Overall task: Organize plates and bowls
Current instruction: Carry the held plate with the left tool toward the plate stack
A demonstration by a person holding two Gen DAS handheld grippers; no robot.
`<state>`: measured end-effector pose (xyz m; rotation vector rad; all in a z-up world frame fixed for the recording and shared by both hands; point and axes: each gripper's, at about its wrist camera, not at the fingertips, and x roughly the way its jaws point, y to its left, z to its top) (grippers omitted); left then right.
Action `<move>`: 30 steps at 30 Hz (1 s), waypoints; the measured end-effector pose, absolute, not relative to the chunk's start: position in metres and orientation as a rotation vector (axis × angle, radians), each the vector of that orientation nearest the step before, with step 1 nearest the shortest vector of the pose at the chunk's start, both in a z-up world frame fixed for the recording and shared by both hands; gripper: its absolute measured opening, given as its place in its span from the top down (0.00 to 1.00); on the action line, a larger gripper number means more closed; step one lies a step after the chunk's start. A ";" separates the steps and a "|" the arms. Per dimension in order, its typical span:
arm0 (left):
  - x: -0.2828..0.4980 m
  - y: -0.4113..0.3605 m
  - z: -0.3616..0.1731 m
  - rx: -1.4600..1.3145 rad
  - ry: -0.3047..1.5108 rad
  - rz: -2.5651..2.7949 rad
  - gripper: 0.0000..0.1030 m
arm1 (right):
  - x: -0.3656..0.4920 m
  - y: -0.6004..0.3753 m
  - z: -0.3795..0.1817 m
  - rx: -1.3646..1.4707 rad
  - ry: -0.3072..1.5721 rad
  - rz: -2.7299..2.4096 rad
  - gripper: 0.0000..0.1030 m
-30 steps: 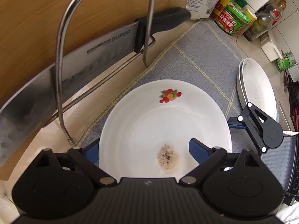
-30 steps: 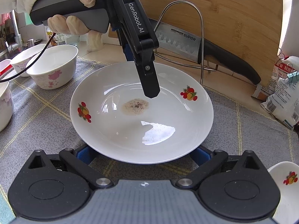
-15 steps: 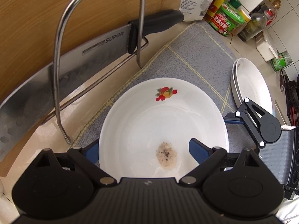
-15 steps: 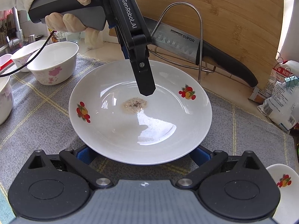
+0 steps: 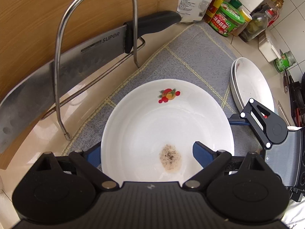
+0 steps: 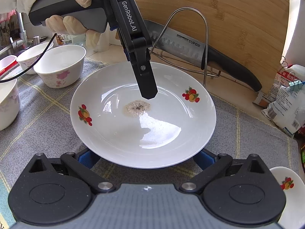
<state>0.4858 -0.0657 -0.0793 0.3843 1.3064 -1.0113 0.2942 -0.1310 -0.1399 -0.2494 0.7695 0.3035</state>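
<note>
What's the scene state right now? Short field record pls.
plate: white, fruit decals, on grey mat
residue: speckled patch at plate centre
left gripper: open, one finger over plate, other outside rim
right gripper: open, fingers low at near rim, tips hidden
bowls: on mat, beside plate
knife: in wire rack behind plate

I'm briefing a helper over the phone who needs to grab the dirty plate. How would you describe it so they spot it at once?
Start at the big bamboo cutting board leaning at the back, with a knife in a wire rack before it. On the grey checked mat just in front lies a white plate. Unlike the flowered bowls to its left, it has fruit decals on the rim and a brown speckled stain in its centre.
</note>
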 end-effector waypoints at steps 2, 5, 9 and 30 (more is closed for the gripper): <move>0.483 -0.066 -0.077 0.386 1.301 -1.014 0.08 | 0.292 -0.130 -0.138 -0.253 0.770 0.302 0.00; 0.479 -0.065 -0.073 0.391 1.293 -1.019 0.08 | 0.289 -0.130 -0.135 -0.256 0.771 0.299 0.00; 0.475 -0.065 -0.068 0.399 1.280 -1.021 0.08 | 0.285 -0.130 -0.131 -0.254 0.770 0.294 0.00; 0.440 -0.084 -0.045 0.437 1.229 -1.045 0.08 | 0.245 -0.135 -0.109 -0.266 0.746 0.250 0.00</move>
